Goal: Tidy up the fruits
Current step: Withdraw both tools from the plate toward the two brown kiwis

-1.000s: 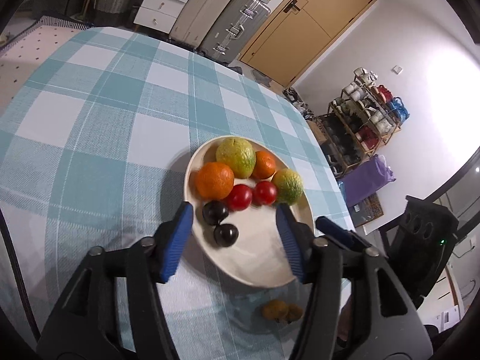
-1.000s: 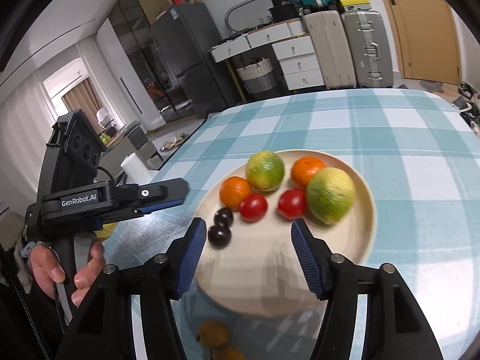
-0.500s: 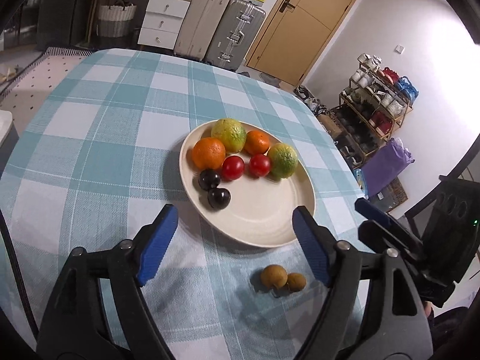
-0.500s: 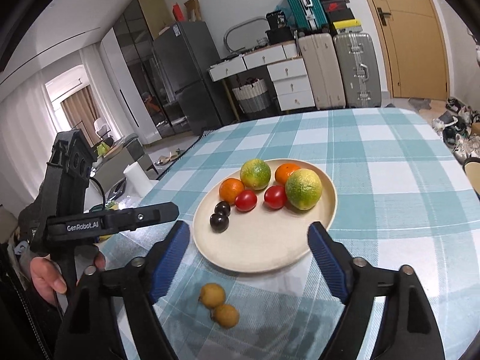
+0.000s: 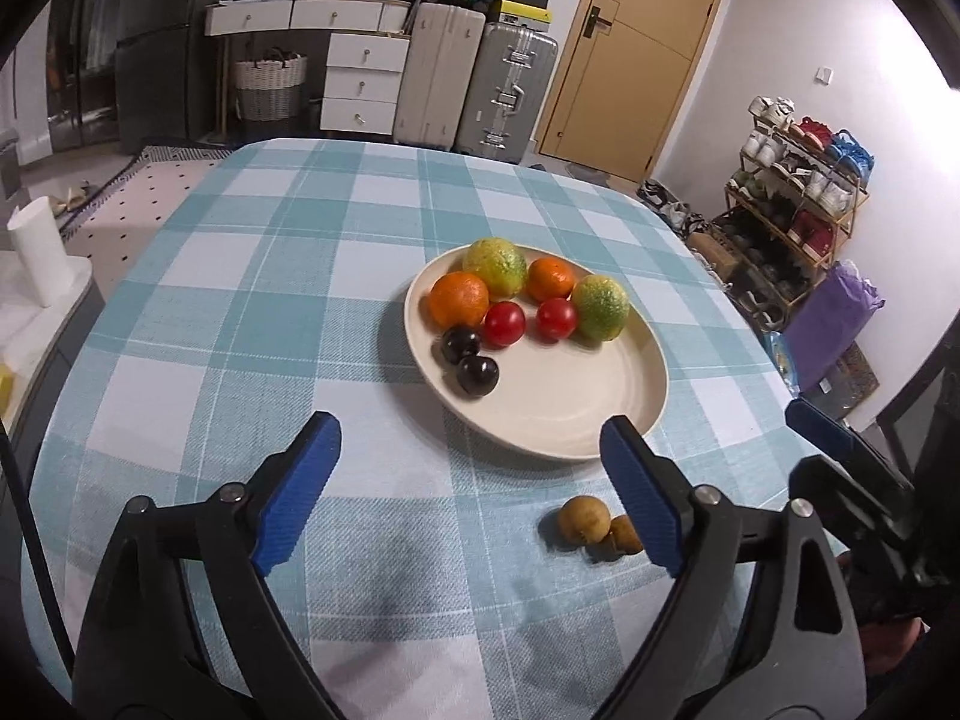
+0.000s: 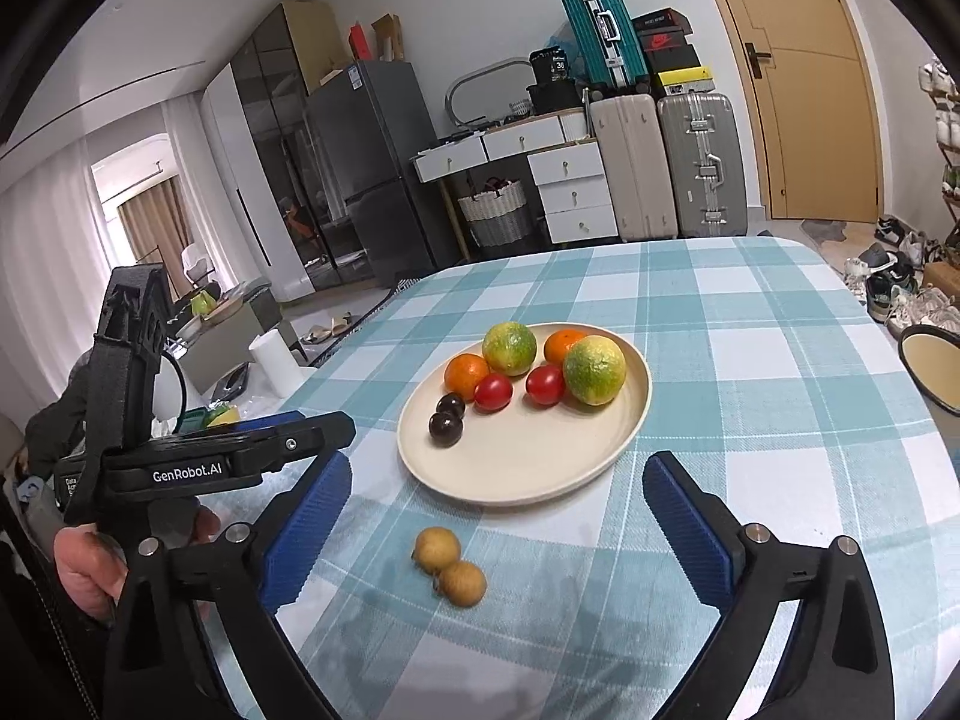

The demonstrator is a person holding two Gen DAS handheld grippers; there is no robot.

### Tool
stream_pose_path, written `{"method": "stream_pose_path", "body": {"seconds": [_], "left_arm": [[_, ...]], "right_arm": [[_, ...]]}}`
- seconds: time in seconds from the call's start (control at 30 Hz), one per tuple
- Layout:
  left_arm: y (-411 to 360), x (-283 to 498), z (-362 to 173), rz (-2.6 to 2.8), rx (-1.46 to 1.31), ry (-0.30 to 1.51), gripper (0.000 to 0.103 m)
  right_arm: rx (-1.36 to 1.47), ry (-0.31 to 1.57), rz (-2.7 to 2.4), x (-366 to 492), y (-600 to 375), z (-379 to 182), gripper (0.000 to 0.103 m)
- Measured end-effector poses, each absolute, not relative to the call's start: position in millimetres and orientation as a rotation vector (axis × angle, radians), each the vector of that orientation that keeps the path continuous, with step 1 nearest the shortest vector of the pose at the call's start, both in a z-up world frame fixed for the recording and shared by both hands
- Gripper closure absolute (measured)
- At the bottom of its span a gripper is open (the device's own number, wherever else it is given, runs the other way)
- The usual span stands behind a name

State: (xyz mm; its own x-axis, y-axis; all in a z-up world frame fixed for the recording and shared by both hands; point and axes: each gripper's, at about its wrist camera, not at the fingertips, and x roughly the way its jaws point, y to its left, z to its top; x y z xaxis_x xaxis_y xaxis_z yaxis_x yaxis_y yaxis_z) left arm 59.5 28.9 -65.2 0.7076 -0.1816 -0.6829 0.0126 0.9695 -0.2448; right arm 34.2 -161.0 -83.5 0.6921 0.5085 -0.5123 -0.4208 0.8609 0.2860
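We hold left gripper and right gripper released, jaws just widened, nothing between | two brown fruits on cloth at plate's 6 o'clock | pair's axis 10-to-4 | right nearer

We see the left hand-held gripper low in the frame, its blue pads spread wide with nothing between them; the jaws have just been opening. The desk carries a teal-and-white check cloth. On it sits a cream plate holding two oranges, two green-yellow citrus fruits, two red tomatoes and two dark round fruits, all grouped at its far side. Two small brown fruits lie touching on the cloth, just beside the plate's near rim and next to the right pad. The right hand-held gripper shows at the right edge.
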Motion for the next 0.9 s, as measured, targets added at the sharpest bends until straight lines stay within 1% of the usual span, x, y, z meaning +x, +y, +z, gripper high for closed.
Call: {"method": "stream_pose_path", "body": {"seconds": [0.07,0.1,0.13,0.37,0.9], "left_arm": [[28,55,-67,-0.089,-0.215,0.772,0.009],[27,53,-67,-0.077,-0.205,0.765,0.003],[27,51,-68,-0.068,-0.198,0.759,0.001],[25,40,-79,-0.05,-0.182,0.767,0.001],[32,38,-108,-0.043,-0.212,0.835,0.001]], "right_arm": [[0.153,0.614,0.524,30,-162,-84,0.001],[0.154,0.614,0.523,28,-161,-85,0.001],[0.154,0.615,0.525,26,-161,-86,0.001],[0.11,0.636,0.537,15,-153,-98,0.0],[0.063,0.762,0.519,17,-135,-132,0.001]]}}
